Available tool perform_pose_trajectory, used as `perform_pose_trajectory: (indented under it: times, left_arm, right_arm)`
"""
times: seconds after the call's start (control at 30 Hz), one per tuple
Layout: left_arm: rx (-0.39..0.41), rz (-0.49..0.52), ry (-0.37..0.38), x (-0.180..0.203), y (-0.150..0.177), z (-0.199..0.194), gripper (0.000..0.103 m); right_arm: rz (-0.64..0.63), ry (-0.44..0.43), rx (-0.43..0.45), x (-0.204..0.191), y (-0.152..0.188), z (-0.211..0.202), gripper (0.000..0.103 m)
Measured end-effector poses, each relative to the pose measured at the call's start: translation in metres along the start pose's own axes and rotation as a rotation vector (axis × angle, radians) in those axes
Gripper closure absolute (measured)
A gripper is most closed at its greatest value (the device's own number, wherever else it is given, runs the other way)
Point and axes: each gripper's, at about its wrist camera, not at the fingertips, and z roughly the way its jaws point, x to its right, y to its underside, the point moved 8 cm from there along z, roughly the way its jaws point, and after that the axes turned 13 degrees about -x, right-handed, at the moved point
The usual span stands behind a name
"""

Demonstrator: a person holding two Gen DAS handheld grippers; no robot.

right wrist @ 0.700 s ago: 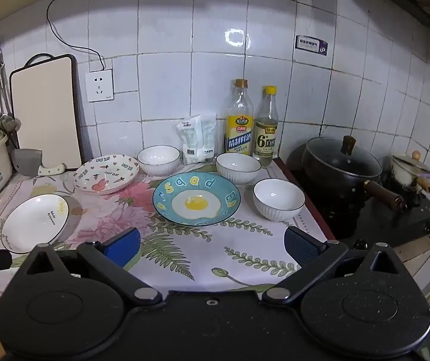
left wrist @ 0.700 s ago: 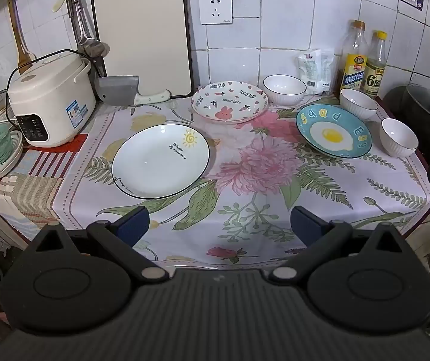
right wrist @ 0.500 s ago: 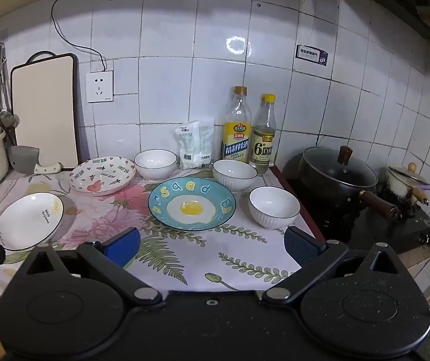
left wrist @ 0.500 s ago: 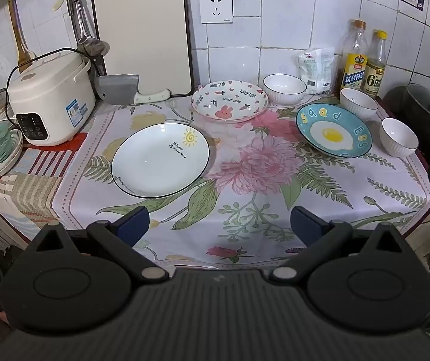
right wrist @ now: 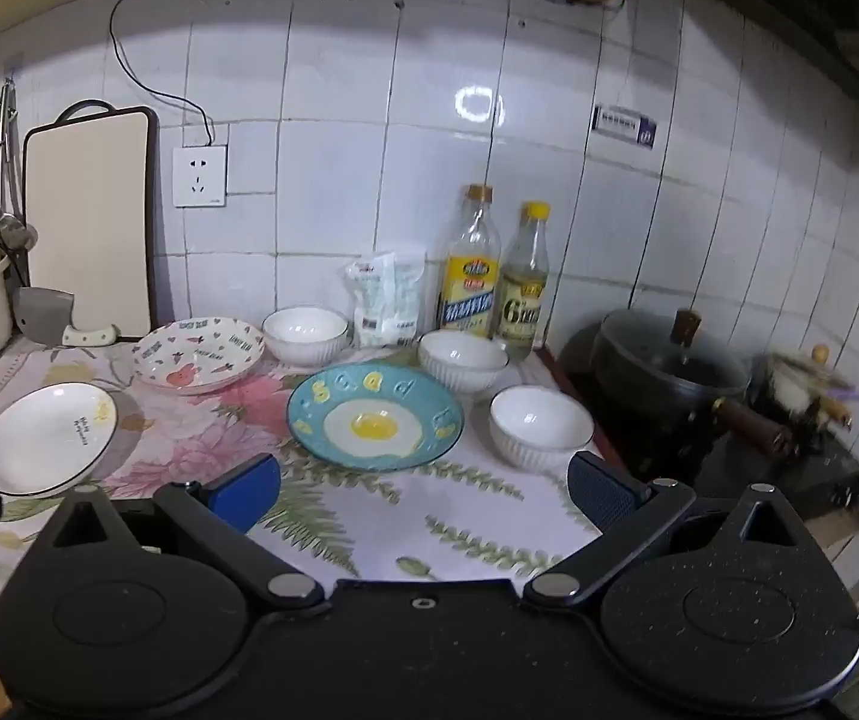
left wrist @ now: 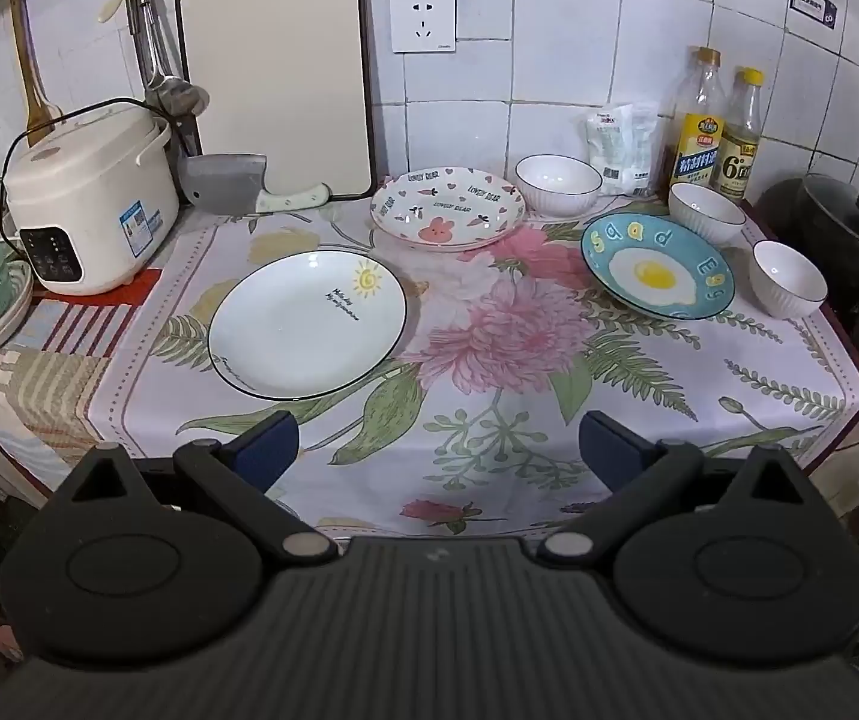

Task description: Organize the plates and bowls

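Note:
Three plates lie apart on the floral cloth: a white sun plate, a rabbit-pattern plate behind it, and a blue fried-egg plate to the right. Three white ribbed bowls stand around the blue plate: one at the back, one by the bottles, one at the right. My left gripper is open and empty, held back over the counter's front edge. My right gripper is open and empty, in front of the blue plate.
A rice cooker stands at the left, with a cutting board and cleaver against the wall. Two bottles and a white bag stand at the back right. A black pot sits on the stove to the right.
The right wrist view has tilted upward, so the dishes sit lower in frame. The left gripper has barely moved. Both grippers stay open and the dishes have not moved.

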Motion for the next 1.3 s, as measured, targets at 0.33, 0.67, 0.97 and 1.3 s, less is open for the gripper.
perform_pose_trajectory:
  times: [0.33, 0.67, 0.97, 1.3]
  left_arm:
    - [-0.019, 0.026, -0.023, 0.005, 0.003, 0.003, 0.002]
    - [-0.017, 0.026, -0.027, 0.005, 0.002, 0.004, 0.001]
    - [-0.001, 0.013, -0.044, 0.005, 0.004, 0.007, 0.001]
    - [0.054, -0.01, -0.032, 0.0, 0.003, 0.002, 0.001]
  right_arm:
    - [-0.044, 0.006, 0.015, -0.007, 0.004, 0.0, 0.0]
    - [-0.059, -0.017, 0.007, -0.015, 0.008, 0.002, 0.0]
    - [-0.043, -0.029, -0.008, -0.015, 0.01, 0.006, 0.0]
    - [-0.044, -0.031, -0.013, -0.017, 0.011, 0.008, 0.0]
